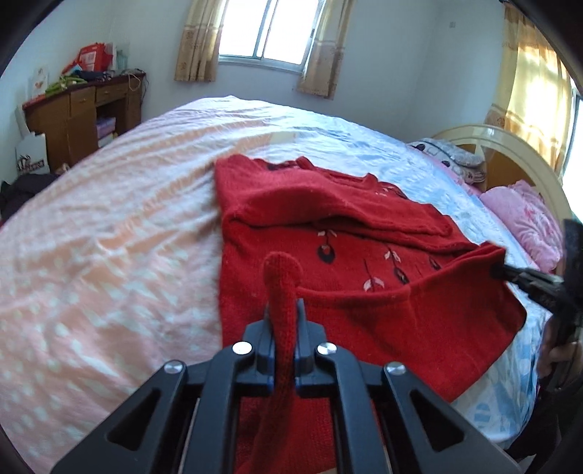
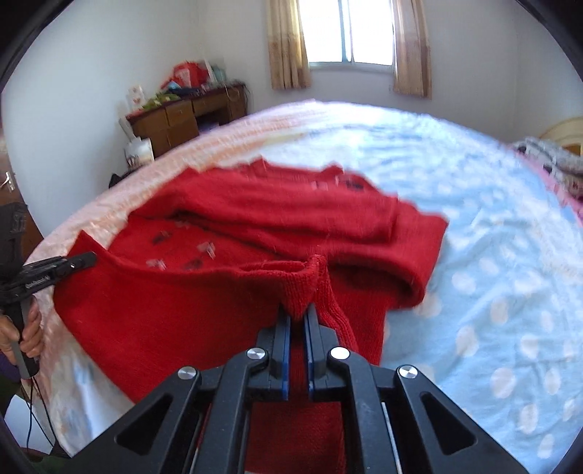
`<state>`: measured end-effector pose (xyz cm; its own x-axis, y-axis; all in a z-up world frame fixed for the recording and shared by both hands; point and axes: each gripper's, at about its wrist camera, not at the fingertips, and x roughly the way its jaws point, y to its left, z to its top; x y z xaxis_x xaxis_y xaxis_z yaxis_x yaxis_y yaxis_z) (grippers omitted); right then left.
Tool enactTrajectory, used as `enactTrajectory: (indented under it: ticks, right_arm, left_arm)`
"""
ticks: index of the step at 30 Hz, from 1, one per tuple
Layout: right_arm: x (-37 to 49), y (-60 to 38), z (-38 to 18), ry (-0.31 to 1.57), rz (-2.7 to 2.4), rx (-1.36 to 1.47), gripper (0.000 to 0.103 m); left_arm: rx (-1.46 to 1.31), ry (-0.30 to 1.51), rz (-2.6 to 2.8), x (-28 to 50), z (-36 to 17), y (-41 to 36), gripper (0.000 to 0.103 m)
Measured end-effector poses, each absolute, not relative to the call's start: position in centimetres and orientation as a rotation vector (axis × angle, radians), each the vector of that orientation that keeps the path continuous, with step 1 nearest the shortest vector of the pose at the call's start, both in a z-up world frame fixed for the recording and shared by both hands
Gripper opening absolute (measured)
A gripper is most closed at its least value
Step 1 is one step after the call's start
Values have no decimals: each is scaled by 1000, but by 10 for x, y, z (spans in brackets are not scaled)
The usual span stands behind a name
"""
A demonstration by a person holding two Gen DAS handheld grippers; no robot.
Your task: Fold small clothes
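sweater (image 1: 328, 262): red knit, fuzzy, small leaf-and-bud motifs in dark and pale thread; lies on the bed, sleeves folded across the chest, near hem lifted at 2 corners
left gripper (image 1: 283, 313): clenched on the hem; ribbed red knit bunched upright between the black fingers, blue pad edges just visible; in right wrist view it enters at 9 o'clock (image 2: 85, 259), hand (image 2: 25, 328) wrapped on its grip
right gripper (image 2: 298, 316): clenched on the other hem corner, ribbed edge pinched into a peak between blue-lined pads; in left wrist view it comes in at 3 o'clock (image 1: 501, 270)
bed (image 1: 109, 233): wrinkled thin sheet, pink with white dots on 1 half, pale blue with white dots on the other
pillow (image 1: 528, 222): pink, glossy, at 3 o'clock by a cream curved headboard (image 1: 510, 138)
desk (image 1: 83, 105): brown wood, drawers, cluttered top, at 10 o'clock
window (image 1: 271, 31): bright, beige curtains, 12 o'clock
writing: white print on left gripper body, unreadable
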<state>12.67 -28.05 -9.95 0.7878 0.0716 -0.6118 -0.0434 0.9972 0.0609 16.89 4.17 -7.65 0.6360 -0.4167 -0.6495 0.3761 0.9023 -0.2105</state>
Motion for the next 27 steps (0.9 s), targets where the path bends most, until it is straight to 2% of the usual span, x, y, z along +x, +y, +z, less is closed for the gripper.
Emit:
enactTrajectory:
  ticks: [9,27]
  right_arm:
    - [124,-285,-58,554,10,33,6]
    - [164,-299,-50,544,-86,22,6]
  left_arm:
    - [-26,712,-397,189,-44,25,7]
    - [-31,731,-319,241,-30,13,7]
